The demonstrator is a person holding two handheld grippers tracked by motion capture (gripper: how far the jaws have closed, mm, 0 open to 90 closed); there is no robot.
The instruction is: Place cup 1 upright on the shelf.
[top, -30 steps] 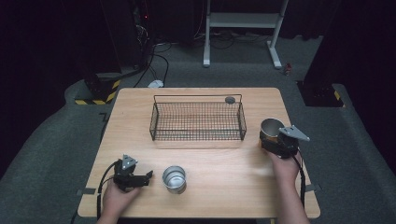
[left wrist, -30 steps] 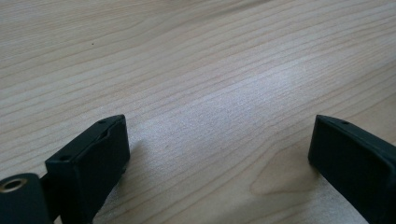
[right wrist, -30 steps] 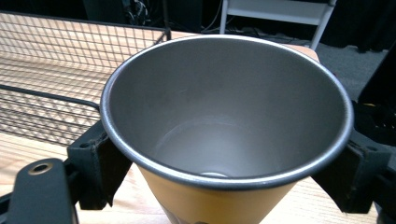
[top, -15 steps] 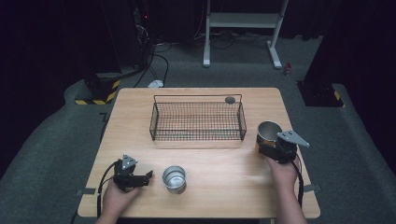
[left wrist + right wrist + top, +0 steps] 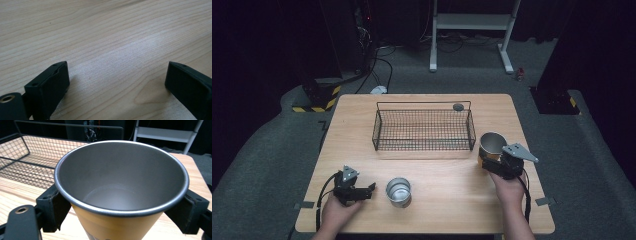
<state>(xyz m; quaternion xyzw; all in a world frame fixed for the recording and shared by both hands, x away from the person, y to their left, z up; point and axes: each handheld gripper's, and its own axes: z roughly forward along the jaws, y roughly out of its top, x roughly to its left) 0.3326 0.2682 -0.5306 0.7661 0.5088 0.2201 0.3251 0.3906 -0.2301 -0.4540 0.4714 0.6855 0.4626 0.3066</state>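
We see the wooden table [image 5: 447, 200] filling the frame's middle, the wire basket [image 5: 423, 129] at its centre, our right gripper [image 5: 492, 161] at centre right clamped on the orange metal cup [image 5: 491, 145] beside the basket, and our left gripper [image 5: 368, 189] at lower left gaping empty near a steel cup [image 5: 398, 192].

Two black hand-held grippers. On left gripper [image 5: 371, 188]: grey three-cornered plate on top, black cable looping from its back. On right gripper [image 5: 487, 161]: the same grey plate, black cable trailing along the forearm. Close up: blocky matt-black jaws with small screw holes near the tips, plus a round brass-ringed hole on the black body at lower left. Bare forearms, no sleeves.
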